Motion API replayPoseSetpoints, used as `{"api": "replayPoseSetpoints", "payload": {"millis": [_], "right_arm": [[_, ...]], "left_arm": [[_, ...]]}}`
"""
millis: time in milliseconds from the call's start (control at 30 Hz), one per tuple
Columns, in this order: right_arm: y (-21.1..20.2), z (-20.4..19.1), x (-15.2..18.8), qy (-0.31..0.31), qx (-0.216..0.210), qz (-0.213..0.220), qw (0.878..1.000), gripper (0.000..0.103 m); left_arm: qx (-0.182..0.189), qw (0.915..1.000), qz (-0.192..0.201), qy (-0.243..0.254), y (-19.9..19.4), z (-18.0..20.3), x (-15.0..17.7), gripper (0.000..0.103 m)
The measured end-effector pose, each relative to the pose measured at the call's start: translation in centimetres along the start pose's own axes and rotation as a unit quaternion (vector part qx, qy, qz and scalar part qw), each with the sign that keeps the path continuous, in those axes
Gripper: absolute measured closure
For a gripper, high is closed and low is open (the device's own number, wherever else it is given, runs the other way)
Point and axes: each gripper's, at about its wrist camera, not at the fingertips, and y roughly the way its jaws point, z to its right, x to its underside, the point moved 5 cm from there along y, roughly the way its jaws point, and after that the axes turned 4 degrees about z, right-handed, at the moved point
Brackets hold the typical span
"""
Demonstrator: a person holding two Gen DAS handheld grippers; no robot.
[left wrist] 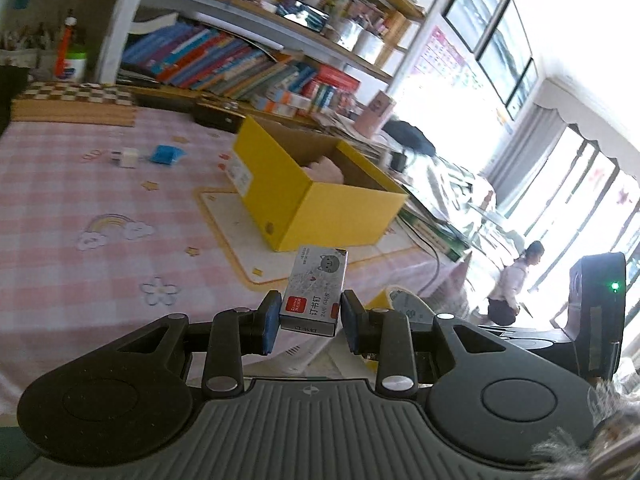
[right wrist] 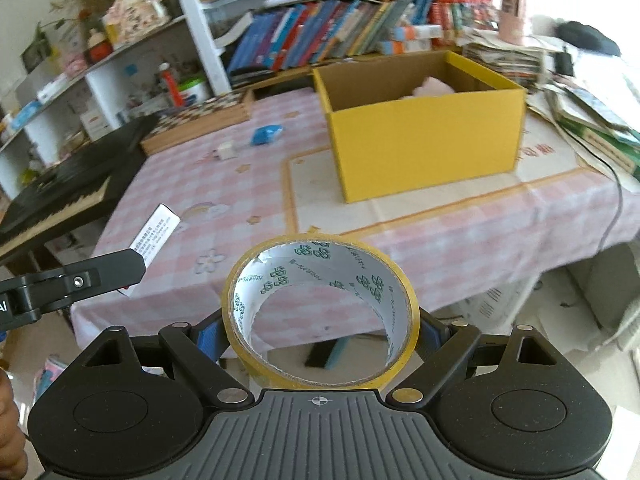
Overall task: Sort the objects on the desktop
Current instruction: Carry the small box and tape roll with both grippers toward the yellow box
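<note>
My left gripper (left wrist: 308, 322) is shut on a small grey staple box (left wrist: 316, 292) with a cat print, held above the pink checked tablecloth (left wrist: 80, 200). The right wrist view shows that staple box (right wrist: 156, 236) at the left, in the left gripper's fingers (right wrist: 104, 270). My right gripper (right wrist: 320, 334) grips a yellow tape roll (right wrist: 316, 258) across its width, near the table's front edge. An open yellow cardboard box (right wrist: 424, 140) stands ahead with a pink item (right wrist: 434, 88) inside. A blue packet (right wrist: 266, 134) and a small white cube (right wrist: 227, 151) lie on the cloth.
A chessboard (right wrist: 200, 120) and a black keyboard (right wrist: 60, 184) sit at the table's left. Bookshelves (right wrist: 340, 28) line the back. Stacked papers and books (right wrist: 580, 108) crowd the right, and a black cable (right wrist: 616, 200) hangs over the edge. A person (left wrist: 516, 280) stands far off.
</note>
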Motion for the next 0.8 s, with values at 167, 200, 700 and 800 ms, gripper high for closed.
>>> {"api": "replayPoseSetpoints", "payload": {"millis": [167,200,700,800], "right_arm": [[-0.6,1.7,0.4,0.009,0.022,-0.005,1.000,0.013],[-0.7,2.2,0.4,0.011,0.026,-0.006,1.000,0.013],[0.1,6.9,-2.6,0.027,0.034,0.002,0.999,0.013],[0.8,7.6,-3.4,0.022,0.028,0.000,0.999,0.013]], "left_arm": [[0.026,0.9995,-0.016,0.004,1.8,1.3,0.2,0.073],[0.030,0.9994,-0.018,0.004,2.1,1.6,0.2,0.073],[0.043,0.9988,-0.014,0.018,6.9,4.9,-1.9,0.073],[0.036,0.9992,-0.011,0.015,7.8,5.2,-2.4,0.073]]}}
